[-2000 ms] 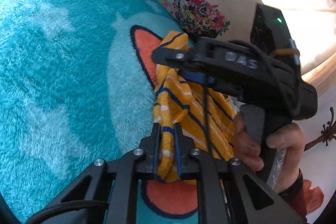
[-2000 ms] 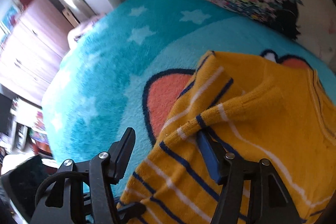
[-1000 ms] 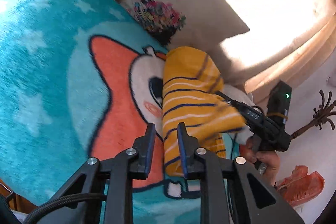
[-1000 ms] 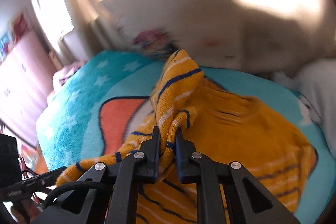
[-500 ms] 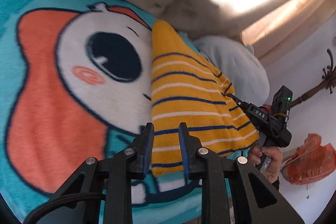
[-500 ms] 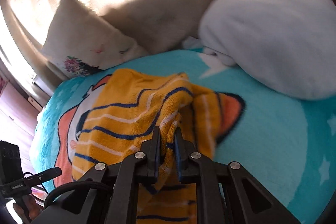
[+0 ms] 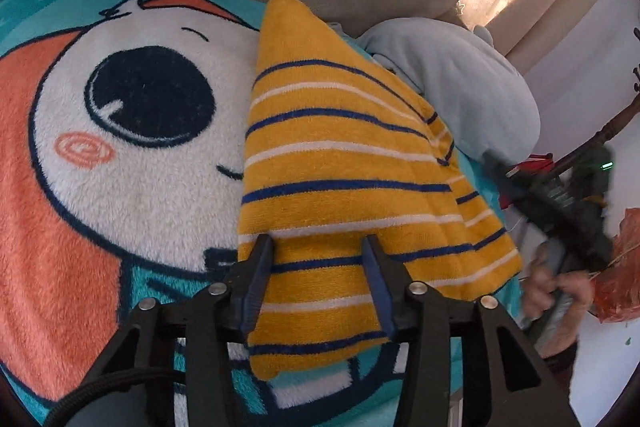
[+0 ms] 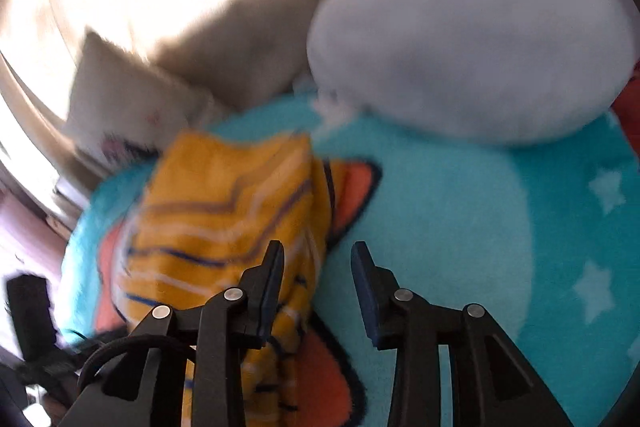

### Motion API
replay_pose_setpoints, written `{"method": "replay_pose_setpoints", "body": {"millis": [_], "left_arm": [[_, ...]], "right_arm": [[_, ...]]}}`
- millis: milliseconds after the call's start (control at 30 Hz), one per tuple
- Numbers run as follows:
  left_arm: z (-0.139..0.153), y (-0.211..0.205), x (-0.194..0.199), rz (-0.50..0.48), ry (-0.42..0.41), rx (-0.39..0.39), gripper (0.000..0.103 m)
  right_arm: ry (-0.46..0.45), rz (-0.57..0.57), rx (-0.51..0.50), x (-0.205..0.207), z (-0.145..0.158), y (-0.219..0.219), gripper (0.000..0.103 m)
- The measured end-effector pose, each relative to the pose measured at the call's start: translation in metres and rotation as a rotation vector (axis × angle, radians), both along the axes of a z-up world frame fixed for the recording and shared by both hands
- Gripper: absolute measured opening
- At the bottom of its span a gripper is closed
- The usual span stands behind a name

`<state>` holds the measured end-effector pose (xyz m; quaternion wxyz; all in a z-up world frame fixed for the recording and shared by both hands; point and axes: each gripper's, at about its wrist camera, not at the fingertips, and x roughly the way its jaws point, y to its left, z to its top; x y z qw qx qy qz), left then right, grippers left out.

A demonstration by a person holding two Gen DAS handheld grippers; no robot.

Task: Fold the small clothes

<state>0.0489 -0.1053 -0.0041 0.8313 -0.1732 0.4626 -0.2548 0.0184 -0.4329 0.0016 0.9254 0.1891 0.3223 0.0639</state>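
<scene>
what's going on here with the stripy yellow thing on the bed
A person with a handheld gripper in each hand is folding a small yellow knit garment with blue and white stripes on a fluffy turquoise cartoon-print blanket. The garment lies folded flat. Both the left gripper and the right gripper are open, with nothing between their fingers. A pale blue plush cushion sits just beyond the garment.

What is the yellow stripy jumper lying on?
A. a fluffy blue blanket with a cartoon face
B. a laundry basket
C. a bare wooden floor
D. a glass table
A: the yellow striped jumper lies flat on the fluffy turquoise cartoon blanket, let go by both open grippers.
</scene>
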Motion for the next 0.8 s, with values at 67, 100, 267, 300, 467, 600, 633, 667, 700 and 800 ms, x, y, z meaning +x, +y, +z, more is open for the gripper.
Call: {"method": "replay_pose_setpoints", "body": {"millis": [67,100,267,300,467,600,633,667,700,800], "left_arm": [[0.001,-0.003,-0.002,0.005,-0.015,0.016,0.048],[0.001,-0.005,-0.004,0.006,-0.024,0.026,0.050],[0.010,-0.006,-0.015,0.014,-0.050,0.073,0.050],[0.012,-0.003,-0.019,0.017,-0.050,0.067,0.051],[0.024,0.019,-0.035,0.082,-0.081,0.058,0.064],[0.026,0.031,-0.043,0.136,-0.115,0.099,0.064],[0.026,0.032,-0.045,0.148,-0.128,0.114,0.064],[0.026,0.034,-0.046,0.154,-0.136,0.124,0.064],[0.025,0.036,-0.048,0.161,-0.143,0.137,0.064],[0.023,0.040,-0.050,0.179,-0.141,0.148,0.064]], "right_arm": [[-0.061,0.026,0.044,-0.005,0.017,0.002,0.038],[-0.076,0.050,0.075,-0.005,0.020,0.004,0.038],[0.000,0.139,0.205,0.038,0.002,0.027,0.048],[0.048,0.111,0.175,0.052,-0.011,0.030,0.048],[0.055,0.059,0.160,0.045,-0.028,0.025,0.045],[-0.060,0.101,0.177,-0.015,-0.005,0.025,0.045],[-0.078,0.112,0.180,-0.025,-0.004,0.026,0.045],[-0.094,0.127,0.185,-0.037,-0.002,0.028,0.045],[-0.107,0.151,0.195,-0.048,-0.002,0.031,0.045],[-0.109,0.243,0.265,-0.069,-0.017,0.040,0.046]]}}
